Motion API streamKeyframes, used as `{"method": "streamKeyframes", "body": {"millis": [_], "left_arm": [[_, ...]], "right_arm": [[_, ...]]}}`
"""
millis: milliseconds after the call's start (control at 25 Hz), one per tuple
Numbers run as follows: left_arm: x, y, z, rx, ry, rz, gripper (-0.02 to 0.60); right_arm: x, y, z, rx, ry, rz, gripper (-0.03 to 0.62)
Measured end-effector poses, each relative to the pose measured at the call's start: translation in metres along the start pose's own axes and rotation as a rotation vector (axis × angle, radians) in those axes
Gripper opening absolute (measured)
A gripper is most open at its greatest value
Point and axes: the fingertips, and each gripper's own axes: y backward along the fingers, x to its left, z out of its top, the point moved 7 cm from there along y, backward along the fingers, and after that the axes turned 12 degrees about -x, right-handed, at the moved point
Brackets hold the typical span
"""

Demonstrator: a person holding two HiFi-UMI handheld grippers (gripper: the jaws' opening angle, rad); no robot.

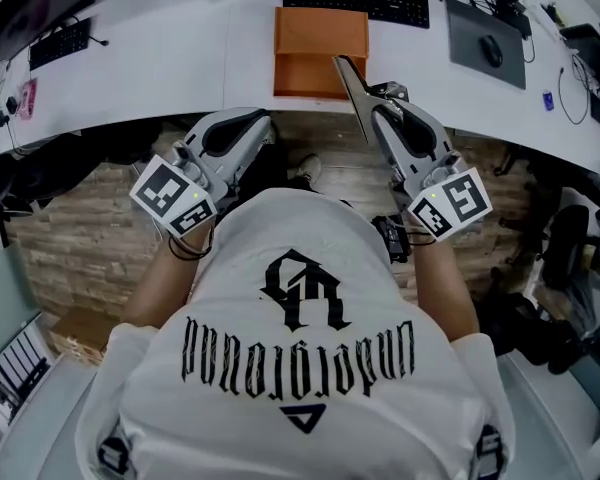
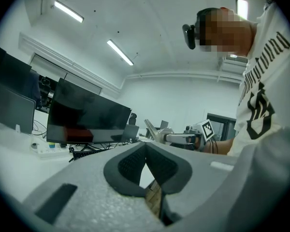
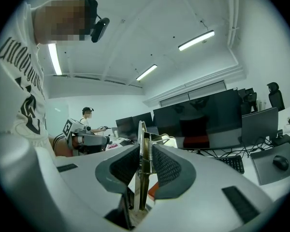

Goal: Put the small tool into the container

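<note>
The right tongs (image 1: 382, 98) are clenched on the tool (image 1: 351, 84), a thin metal piece with a spring, gripped edge-on between the pads. Its long axis runs forward out of the tongs and slants a little left, its tip showing at the near right corner of the orange container (image 1: 320, 38) on the bench (image 1: 180, 58). The container lies just ahead and left of these tongs. The left tongs (image 1: 264, 120), closed on nothing, hang beside its near left corner, so the right hand will probably make the drop.

Bright, even illumination from ceiling strip lights (image 2: 120, 52); soft shadow beneath the white desk (image 1: 180, 48). Gripper views show fisheye curvature, dark vignetted corners and a slightly soft near foreground.
</note>
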Motion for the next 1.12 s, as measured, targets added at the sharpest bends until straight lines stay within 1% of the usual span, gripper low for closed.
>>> {"method": "streamKeyframes", "body": {"millis": [240, 480, 640, 840, 1120], "left_arm": [[0.018, -0.008, -0.004, 0.027, -0.009, 0.011, 0.012], [0.043, -0.012, -0.011, 0.049, -0.004, 0.036, 0.014], [0.062, -0.015, -0.024, 0.092, -0.005, 0.045, 0.012], [0.081, -0.018, -0.043, 0.135, 0.025, 0.051, 0.014], [0.107, -0.032, -0.066, 0.182, 0.031, 0.033, 0.014]], "right_arm": [[-0.016, -0.019, -0.008, 0.046, -0.013, 0.028, 0.091], [-0.032, -0.043, -0.025, 0.101, -0.013, 0.055, 0.091], [-0.040, -0.063, -0.036, 0.147, 0.010, 0.081, 0.091], [-0.049, -0.081, -0.055, 0.215, 0.026, 0.106, 0.091], [-0.071, -0.105, -0.094, 0.292, 0.106, 0.169, 0.091]]}}
